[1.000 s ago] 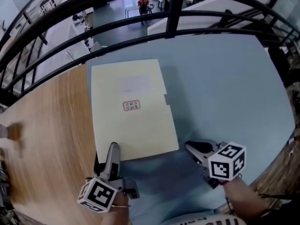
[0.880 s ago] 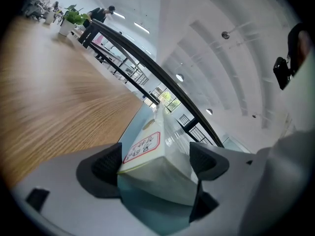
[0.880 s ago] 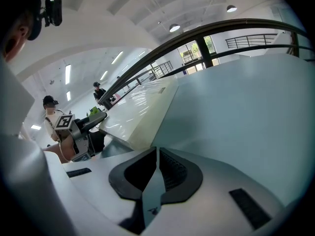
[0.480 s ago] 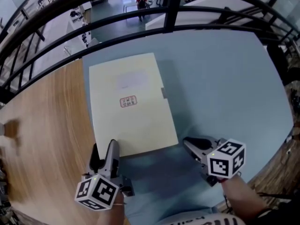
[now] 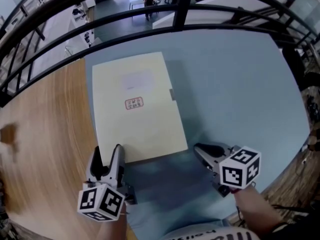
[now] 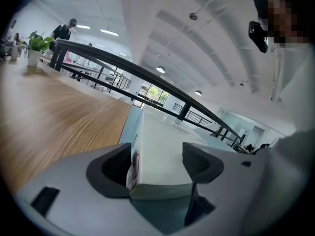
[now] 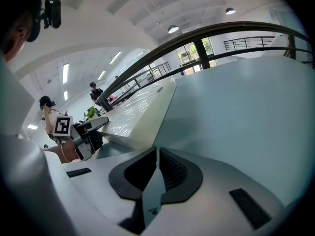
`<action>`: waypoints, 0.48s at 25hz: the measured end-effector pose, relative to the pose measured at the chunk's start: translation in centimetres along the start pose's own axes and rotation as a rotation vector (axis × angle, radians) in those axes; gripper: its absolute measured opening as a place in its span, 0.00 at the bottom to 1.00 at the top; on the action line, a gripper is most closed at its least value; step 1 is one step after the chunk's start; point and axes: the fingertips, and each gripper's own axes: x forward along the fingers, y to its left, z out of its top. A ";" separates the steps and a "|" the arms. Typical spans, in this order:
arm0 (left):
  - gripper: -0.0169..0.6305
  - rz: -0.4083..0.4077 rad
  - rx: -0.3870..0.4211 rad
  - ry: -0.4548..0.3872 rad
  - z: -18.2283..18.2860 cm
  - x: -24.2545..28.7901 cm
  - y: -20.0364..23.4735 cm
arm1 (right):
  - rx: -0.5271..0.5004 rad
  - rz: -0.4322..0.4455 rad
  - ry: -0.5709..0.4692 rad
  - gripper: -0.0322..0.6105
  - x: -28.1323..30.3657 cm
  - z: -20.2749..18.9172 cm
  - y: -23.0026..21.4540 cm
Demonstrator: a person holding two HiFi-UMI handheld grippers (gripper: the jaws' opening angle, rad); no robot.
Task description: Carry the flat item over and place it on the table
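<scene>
Grasping step: left tongs [image 5: 106, 152] pinch the folder's [image 5: 137, 126] near left corner, right tongs [image 5: 197, 148] are pressed together; next needs a level lift.

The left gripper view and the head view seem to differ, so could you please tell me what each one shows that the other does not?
Only the left gripper view: the cream file box's thick near end clamped between the left hand-held gripper's pads, and a potted plant far along the wooden table.
Only the head view: the red stamp on the box's top, and the right hand-held gripper, shut and empty.
Both: the box, the left hand-held gripper, the wooden table, the blue surface and the black railing.
</scene>
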 end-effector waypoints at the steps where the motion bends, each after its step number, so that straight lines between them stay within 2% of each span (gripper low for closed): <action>1: 0.53 -0.004 0.017 -0.006 0.0 0.0 0.0 | 0.002 -0.005 0.000 0.12 -0.1 -0.1 -0.1; 12: 0.53 -0.052 0.033 0.000 0.0 0.0 -0.1 | 0.001 -0.043 -0.013 0.12 -1.9 -0.2 0.4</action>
